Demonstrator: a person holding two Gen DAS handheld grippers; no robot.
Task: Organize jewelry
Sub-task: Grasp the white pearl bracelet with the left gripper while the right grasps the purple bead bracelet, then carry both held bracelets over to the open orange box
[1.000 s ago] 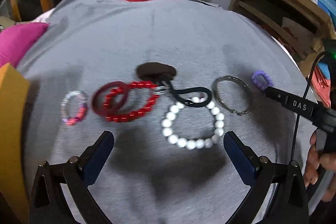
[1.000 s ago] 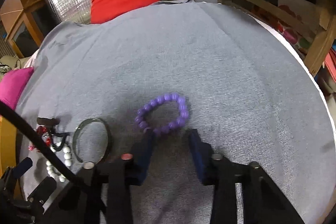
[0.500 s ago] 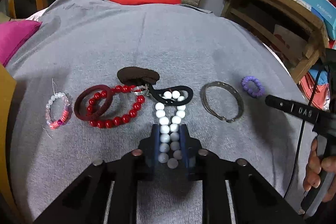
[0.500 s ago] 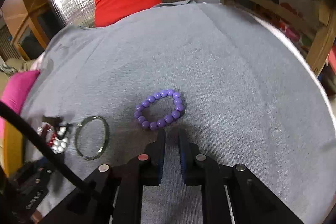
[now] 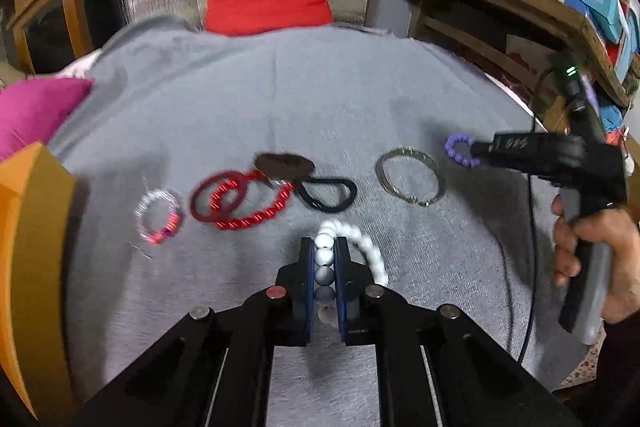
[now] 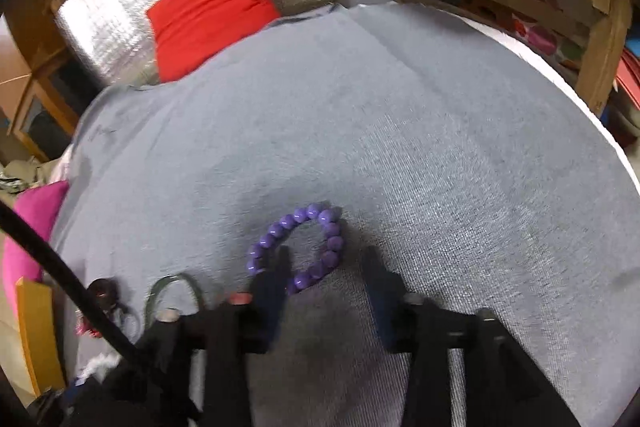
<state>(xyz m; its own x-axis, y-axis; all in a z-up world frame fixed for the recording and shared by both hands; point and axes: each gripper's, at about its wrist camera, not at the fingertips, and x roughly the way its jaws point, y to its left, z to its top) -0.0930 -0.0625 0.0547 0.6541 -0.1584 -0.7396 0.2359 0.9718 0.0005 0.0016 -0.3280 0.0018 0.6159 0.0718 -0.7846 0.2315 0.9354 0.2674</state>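
Your left gripper (image 5: 324, 263) was clamped on the white bead bracelet (image 5: 362, 247), with several beads pinched in a line between its fingers and the rest looping out to the right over the gray cloth (image 5: 320, 99). Half a second before, that bracelet still overlapped the black hair tie (image 5: 328, 195); now it had come clear of it and sat nearer you. The red bead bracelet (image 5: 256, 207), the dark red ring (image 5: 216, 195), the pink and clear bracelet (image 5: 158, 215) and the metal bangle (image 5: 410, 179) lay in the same row as before.

Your right gripper (image 6: 326, 269) had its fingers apart, where 0.5 s earlier they were nearly together. Its left finger (image 6: 276, 279) now overlapped the near side of the purple bead bracelet (image 6: 304, 247), which rested on the cloth; whether it touched the beads could not be told through the blur.
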